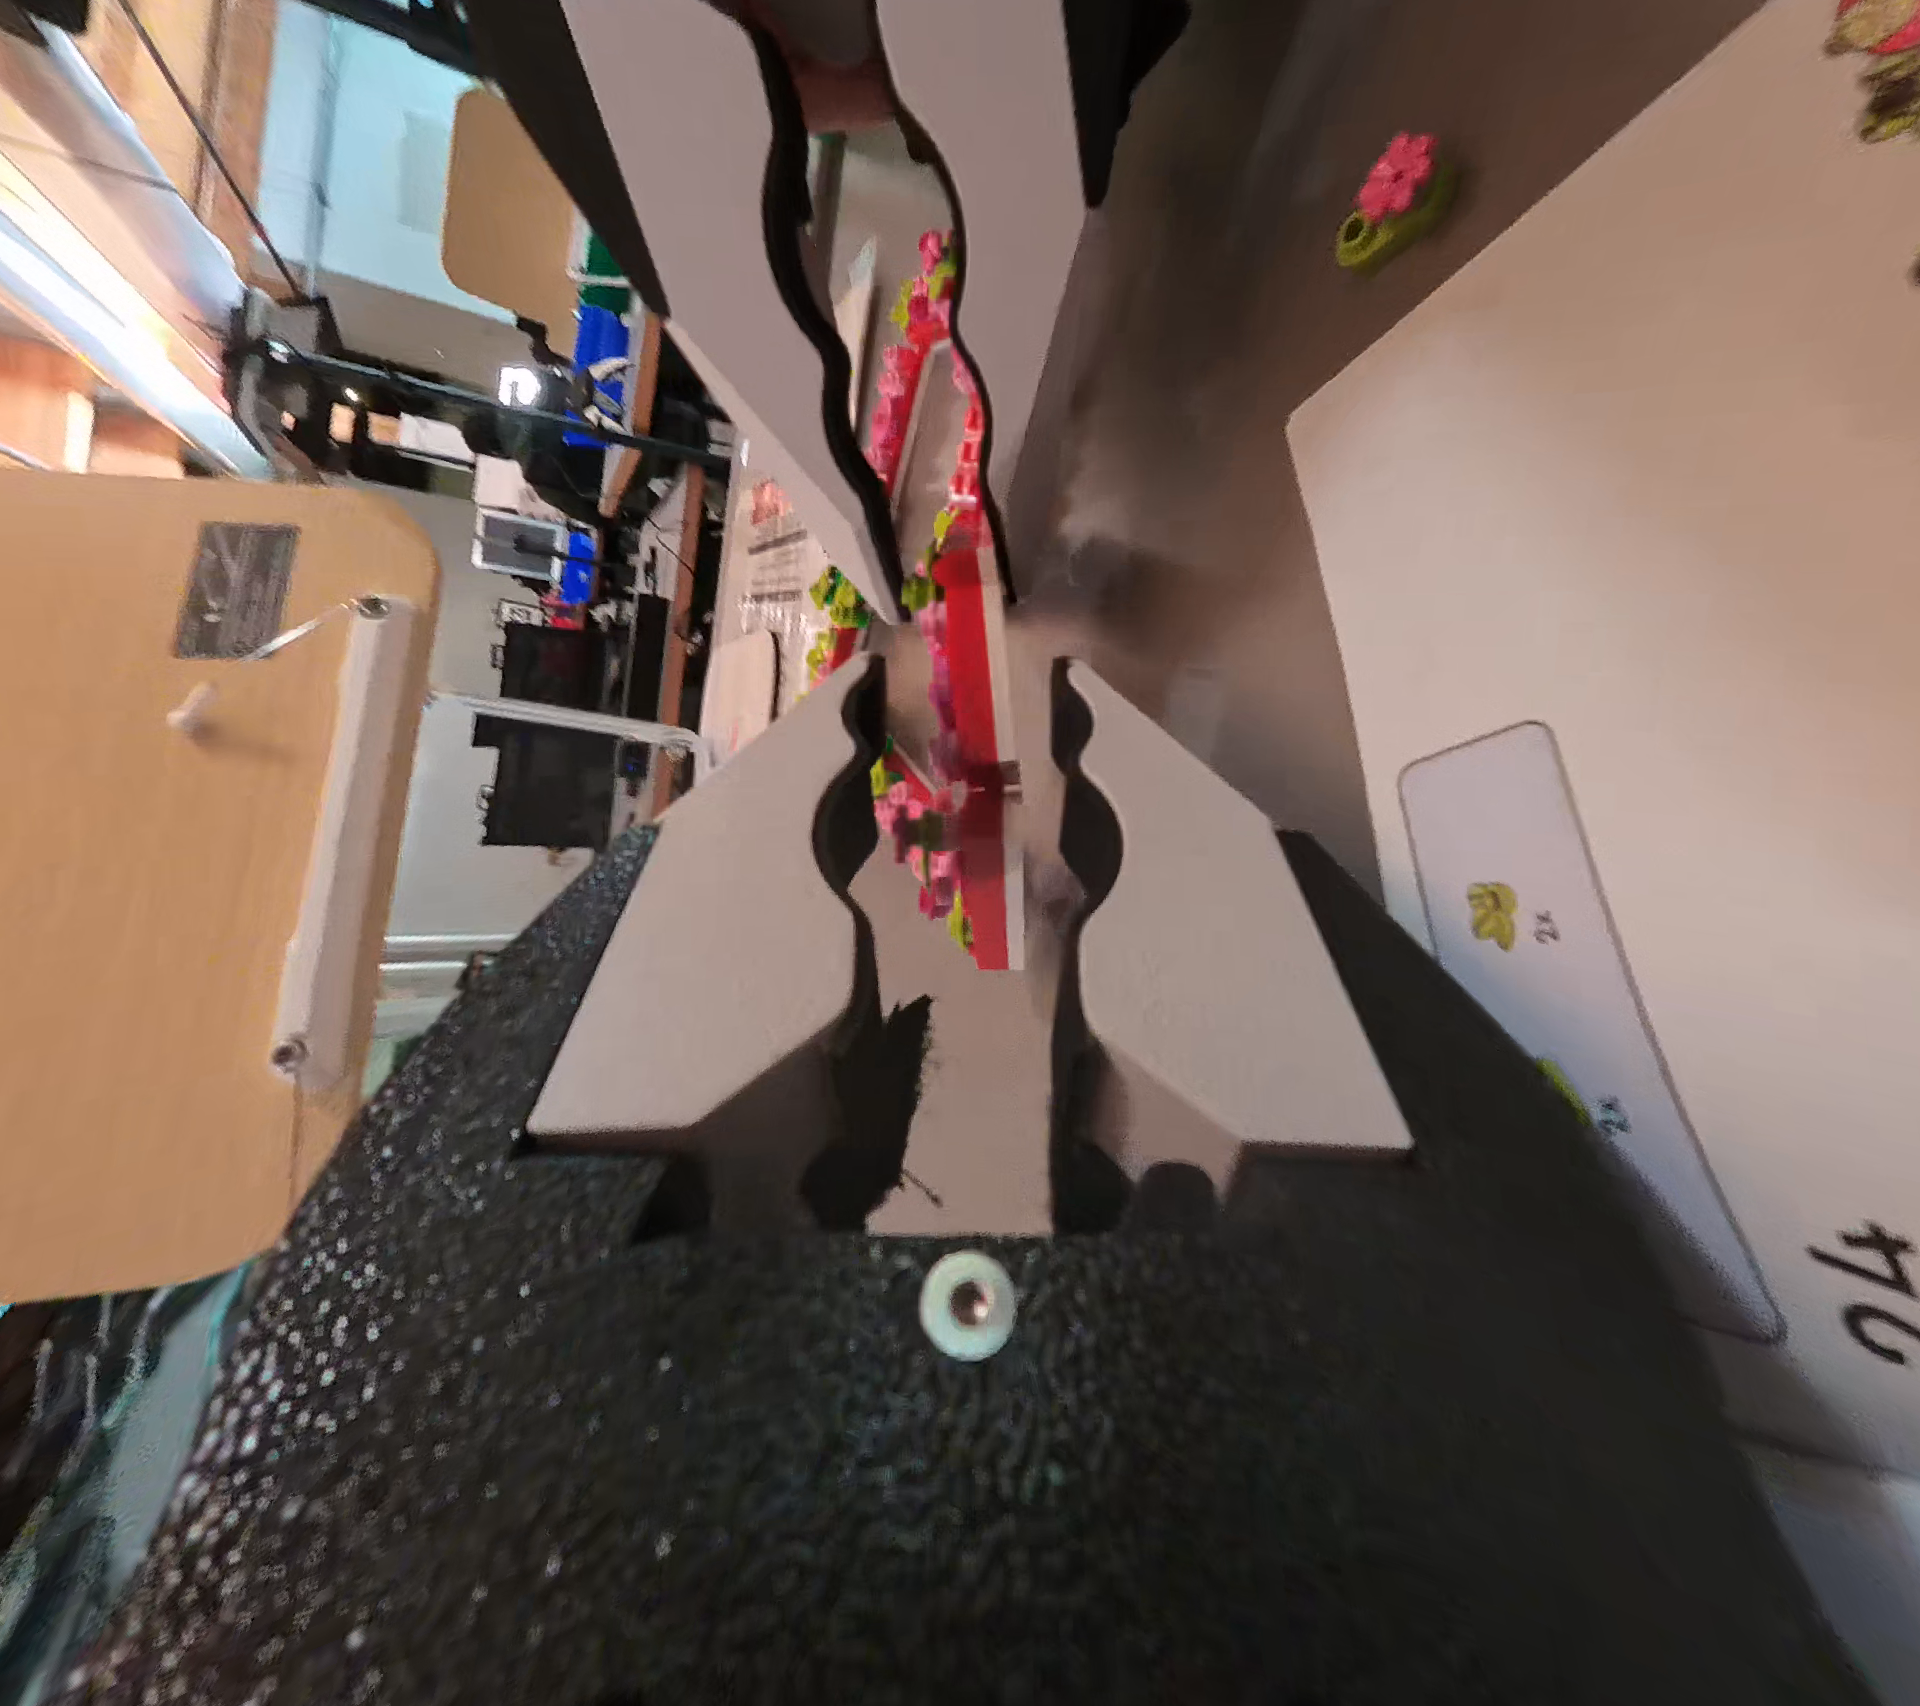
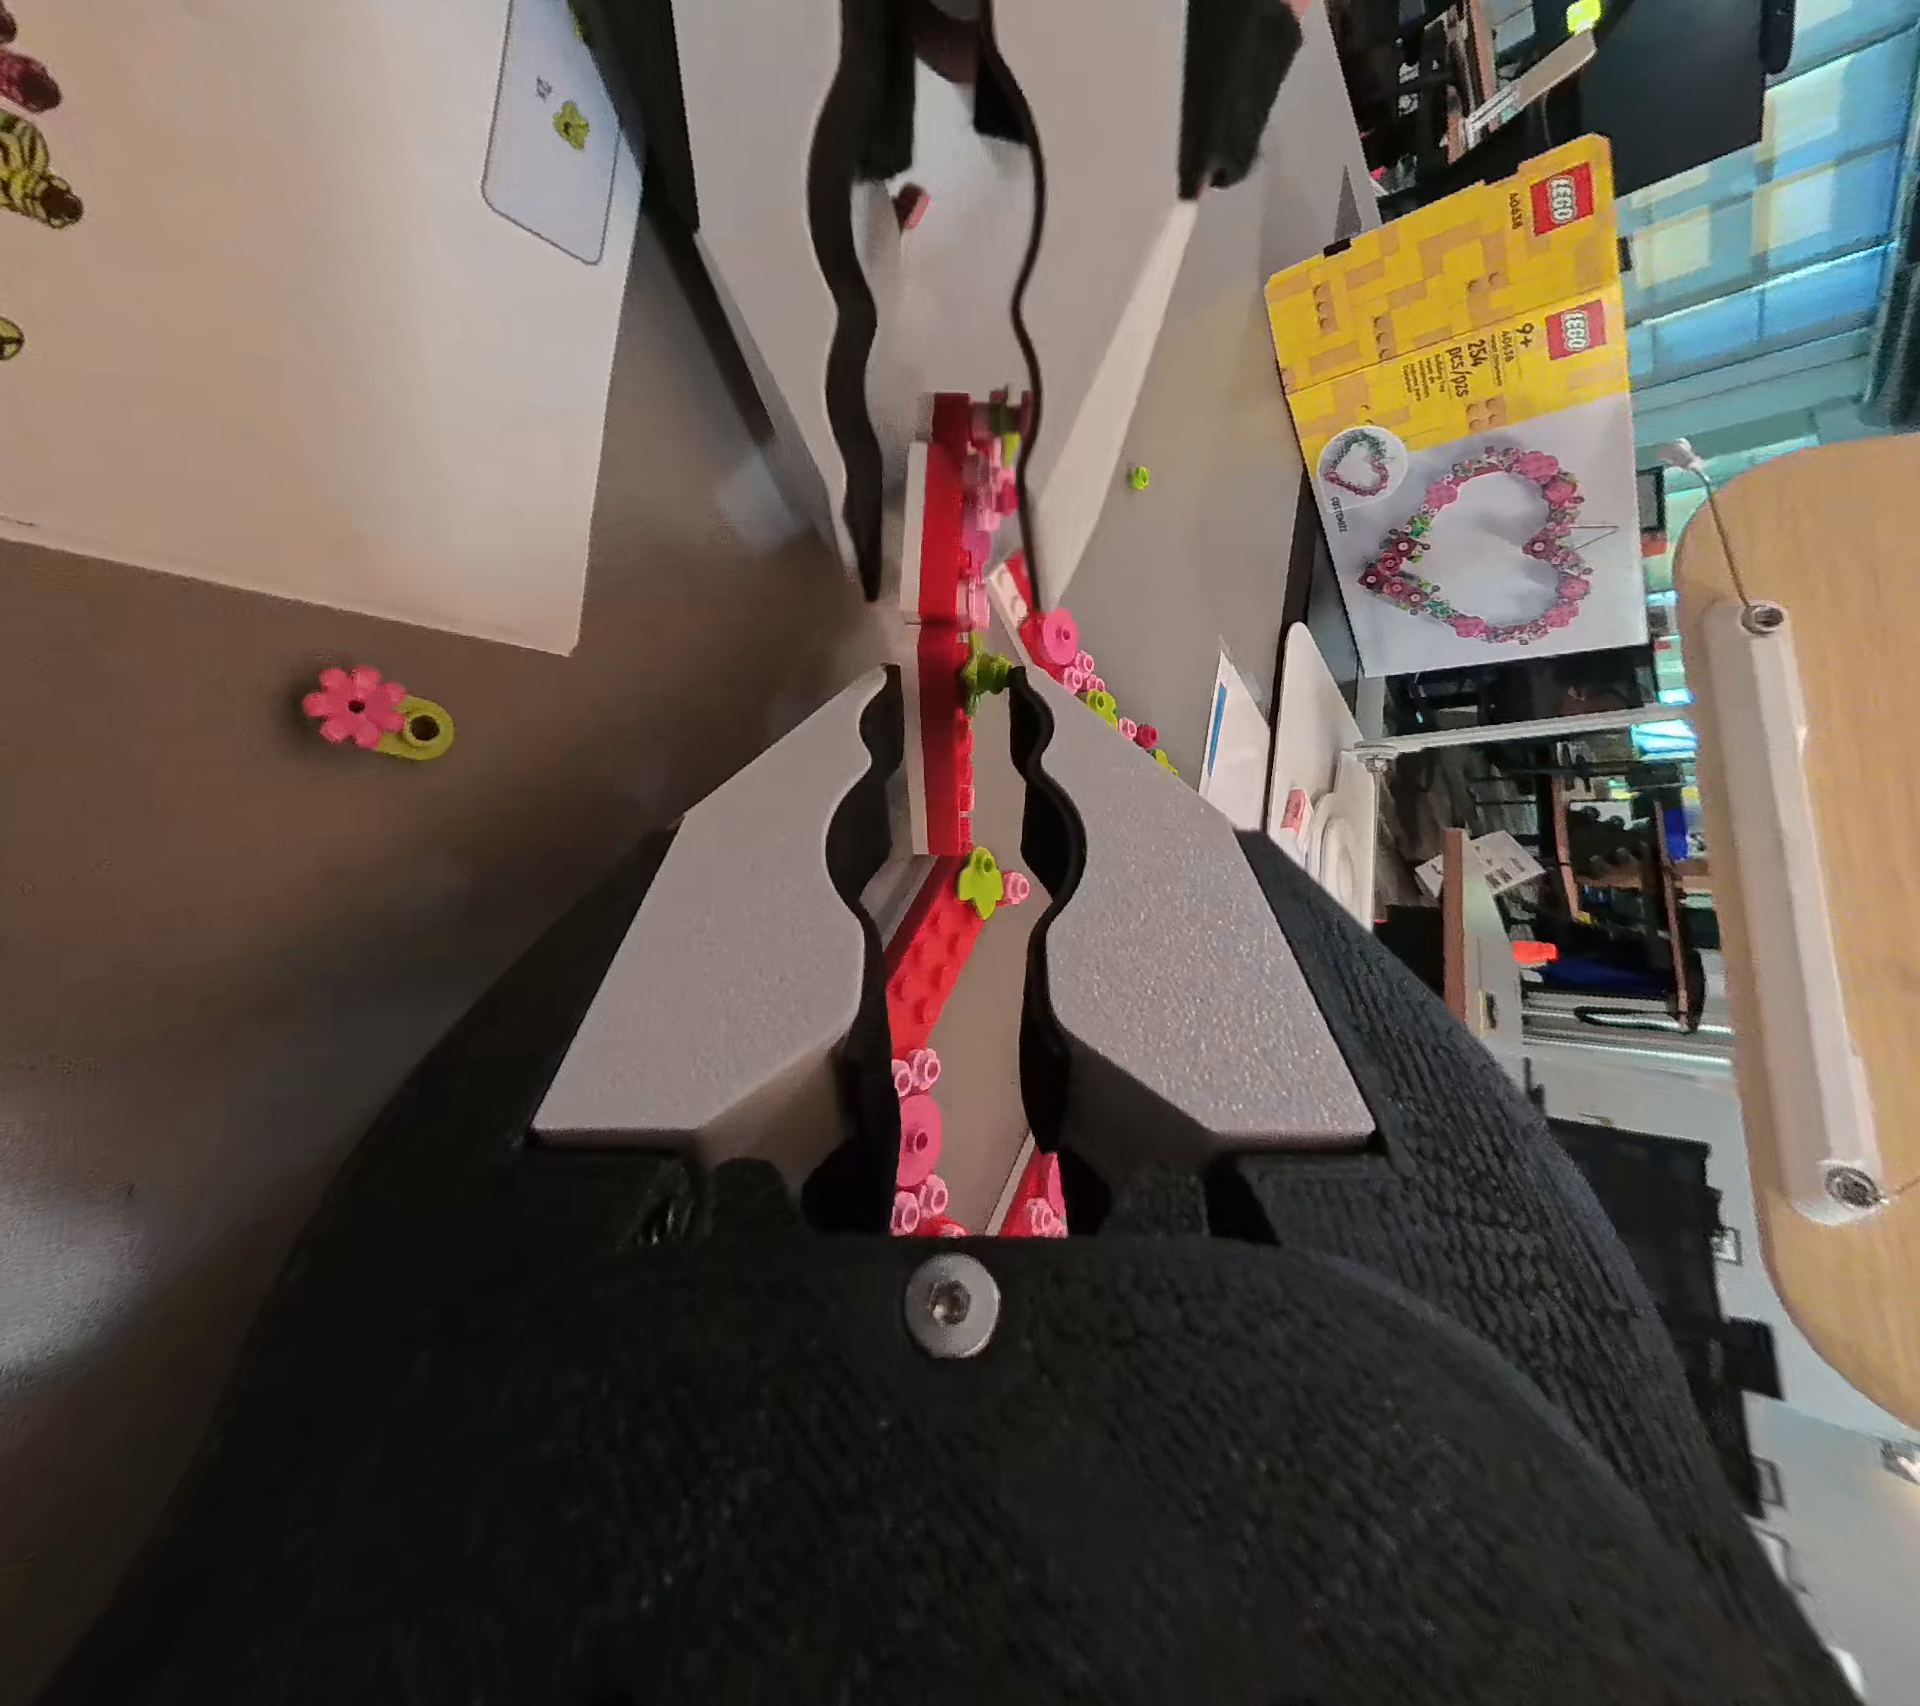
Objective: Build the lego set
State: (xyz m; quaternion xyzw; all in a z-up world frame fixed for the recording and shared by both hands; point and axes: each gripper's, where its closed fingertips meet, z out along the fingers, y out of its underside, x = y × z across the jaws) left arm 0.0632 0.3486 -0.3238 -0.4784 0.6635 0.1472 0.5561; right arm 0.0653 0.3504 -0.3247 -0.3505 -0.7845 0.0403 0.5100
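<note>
On the grey worktop (image 2: 208, 877), beside a white instruction booklet (image 2: 312, 306), both grippers meet: left gripper (image 1: 961, 680) and right gripper (image 2: 951, 685) each have their jaws narrowed onto the red heart-shaped brick frame (image 2: 940, 773) trimmed with pink flowers, held upright on edge.

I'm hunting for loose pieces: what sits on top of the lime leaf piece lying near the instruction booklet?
A pink flower covers one end of the lime leaf piece; its other end, with a round hole, is bare. Whatever is beneath the flower is hidden.
</note>
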